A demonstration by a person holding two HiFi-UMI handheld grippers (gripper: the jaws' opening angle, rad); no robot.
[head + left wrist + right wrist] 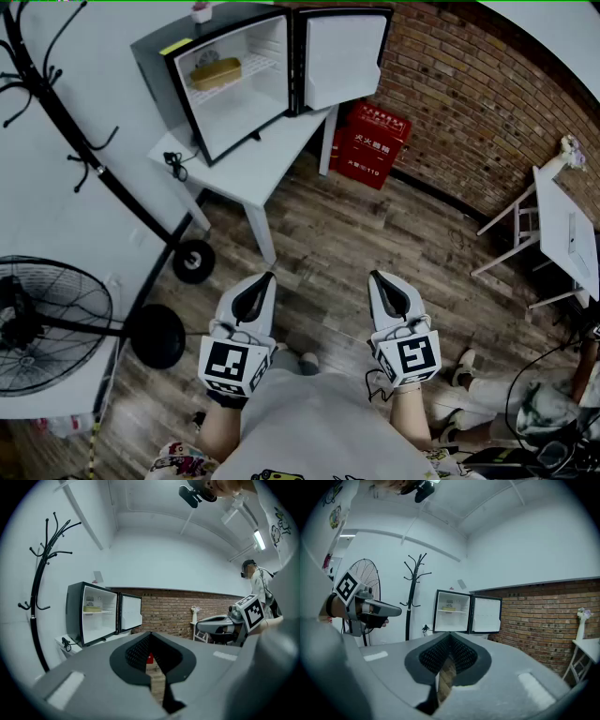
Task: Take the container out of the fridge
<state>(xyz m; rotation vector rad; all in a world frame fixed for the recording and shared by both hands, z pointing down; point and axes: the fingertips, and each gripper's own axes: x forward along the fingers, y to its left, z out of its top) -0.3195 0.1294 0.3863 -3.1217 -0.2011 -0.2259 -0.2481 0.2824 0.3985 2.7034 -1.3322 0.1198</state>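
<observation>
A small black fridge (178, 70) stands on a white table (272, 159) with its door (342, 58) swung open to the right. On its wire shelf lies a yellow container (216, 72), which shows small in the left gripper view (93, 609) and the right gripper view (449, 608). My left gripper (265, 277) and right gripper (377, 277) are held side by side over the wooden floor, well short of the fridge. Both are shut with nothing between the jaws.
A black coat stand (66, 122) on a wheeled base (194, 261) rises left of the table. A floor fan (37, 323) stands at the lower left. Red boxes (370, 142) sit by the brick wall (469, 103). A white folding table (562, 230) is at the right.
</observation>
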